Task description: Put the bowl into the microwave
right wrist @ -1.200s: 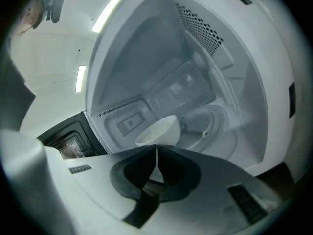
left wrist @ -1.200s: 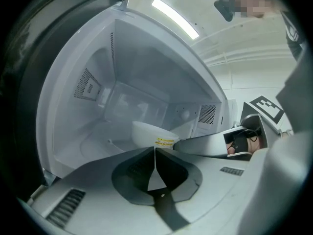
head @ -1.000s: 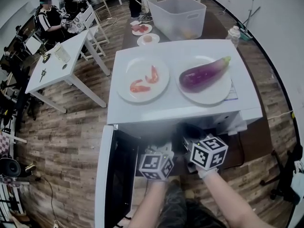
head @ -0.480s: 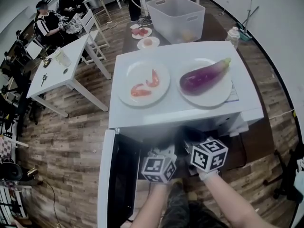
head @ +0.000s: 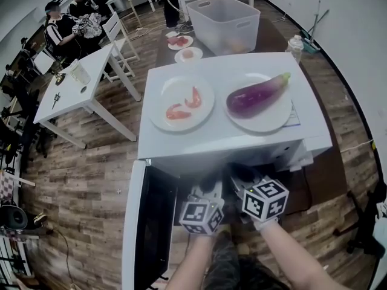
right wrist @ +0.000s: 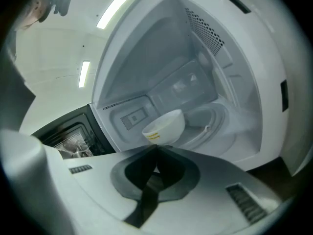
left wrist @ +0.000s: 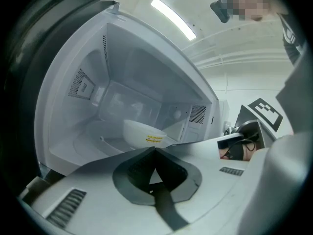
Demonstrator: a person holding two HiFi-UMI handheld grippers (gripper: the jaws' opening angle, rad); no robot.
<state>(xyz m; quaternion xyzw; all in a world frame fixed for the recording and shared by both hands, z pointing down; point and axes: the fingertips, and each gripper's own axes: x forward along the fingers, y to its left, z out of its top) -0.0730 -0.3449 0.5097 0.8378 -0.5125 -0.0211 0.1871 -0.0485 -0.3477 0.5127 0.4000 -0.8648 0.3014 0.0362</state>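
Note:
The white bowl (left wrist: 143,132) with a yellow sticker stands on the glass turntable inside the open microwave (head: 233,142); it also shows in the right gripper view as the bowl (right wrist: 165,125). Both grippers reach side by side into the opening, just in front of the bowl. My left gripper (left wrist: 155,150) is shut, its tips meeting with nothing between them. My right gripper (right wrist: 156,147) has just been closing and is shut, with nothing visible between its tips. In the head view only the marker cubes (head: 199,215) show; the cavity and the bowl are hidden there.
The microwave door (head: 144,222) hangs open at the left. On top of the microwave lie a plate of shrimp (head: 181,103) and a plate with an eggplant (head: 256,94). Behind stand a clear plastic bin (head: 228,22), a white table (head: 78,80) and seated people.

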